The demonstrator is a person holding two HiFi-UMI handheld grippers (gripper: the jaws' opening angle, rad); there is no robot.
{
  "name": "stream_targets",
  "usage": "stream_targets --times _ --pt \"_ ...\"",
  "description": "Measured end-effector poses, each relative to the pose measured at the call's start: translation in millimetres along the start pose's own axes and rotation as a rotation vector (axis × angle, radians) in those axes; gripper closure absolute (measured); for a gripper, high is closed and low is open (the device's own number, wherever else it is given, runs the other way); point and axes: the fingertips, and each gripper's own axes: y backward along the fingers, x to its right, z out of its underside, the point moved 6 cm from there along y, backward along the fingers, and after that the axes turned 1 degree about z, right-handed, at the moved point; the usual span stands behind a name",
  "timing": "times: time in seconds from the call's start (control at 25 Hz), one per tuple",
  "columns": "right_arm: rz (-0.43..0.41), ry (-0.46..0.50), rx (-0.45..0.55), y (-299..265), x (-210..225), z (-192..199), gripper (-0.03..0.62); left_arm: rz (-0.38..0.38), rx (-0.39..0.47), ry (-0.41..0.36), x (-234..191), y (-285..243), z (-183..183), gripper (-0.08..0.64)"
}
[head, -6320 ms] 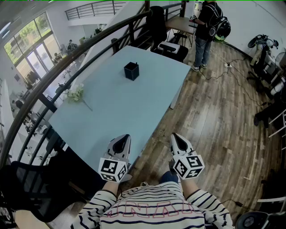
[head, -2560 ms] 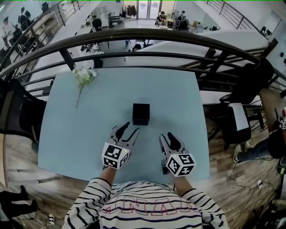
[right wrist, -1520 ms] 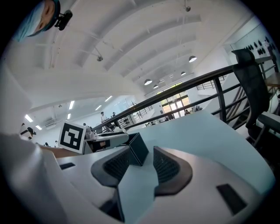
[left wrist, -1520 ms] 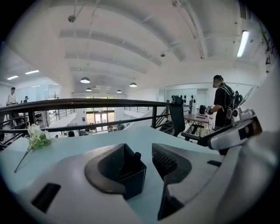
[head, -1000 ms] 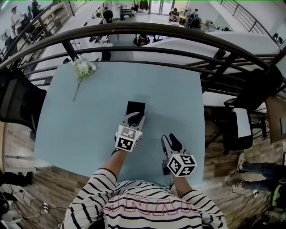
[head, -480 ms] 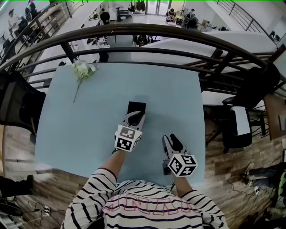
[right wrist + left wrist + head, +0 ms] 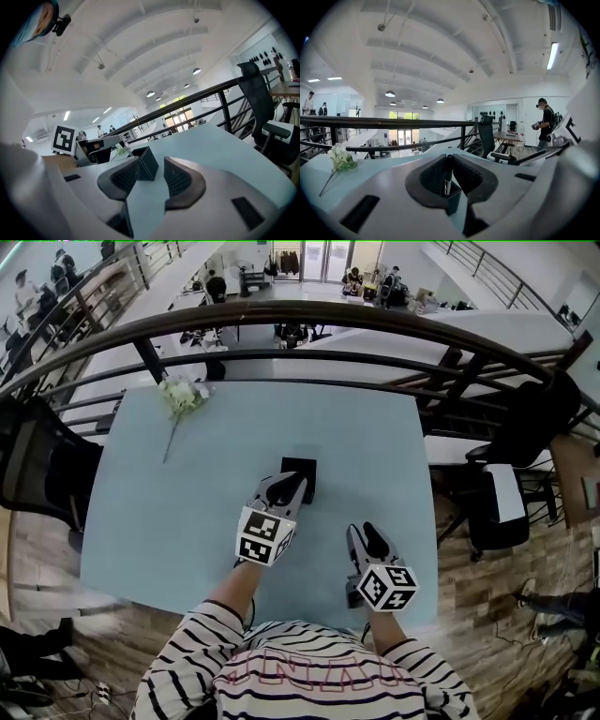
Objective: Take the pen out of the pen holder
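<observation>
A black square pen holder (image 7: 300,472) stands mid-table on the pale blue table (image 7: 187,502). My left gripper (image 7: 288,490) hovers just above its near side. In the left gripper view, my left gripper (image 7: 448,161) is shut on a slim pen (image 7: 447,180) with a dark top and white lower part. The pen stands upright with its lower end still at the mouth of the pen holder (image 7: 453,199). My right gripper (image 7: 368,536) hangs open nearer the front edge, to the right. The pen holder (image 7: 147,163) shows well beyond the open right gripper (image 7: 151,174), with nothing between the fingers.
A white flower (image 7: 183,397) lies at the table's far left corner; the flower (image 7: 341,159) also shows in the left gripper view. A dark railing (image 7: 309,315) runs behind the table. An office chair (image 7: 497,507) stands to the right. A person (image 7: 544,123) stands far off.
My left gripper has risen above the holder with the pen pinched between its fingers. The right gripper has drifted only slightly.
</observation>
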Motion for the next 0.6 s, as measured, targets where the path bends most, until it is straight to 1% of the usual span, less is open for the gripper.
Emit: stream_targets --times 0.36,0.48,0.6 --pt "0.019 0.014 0.064 12 -39 -5 0.417 -0.012 0.106 -0.024 -20 72 -33 0.502" --pt "0.015 0.020 0.077 15 -56 -4 0.417 -0.029 0.121 -0.015 -29 98 -34 0.502" --pt "0.007 0.032 0.082 17 -73 0 0.417 -0.049 0.118 -0.012 -38 122 -27 0.502"
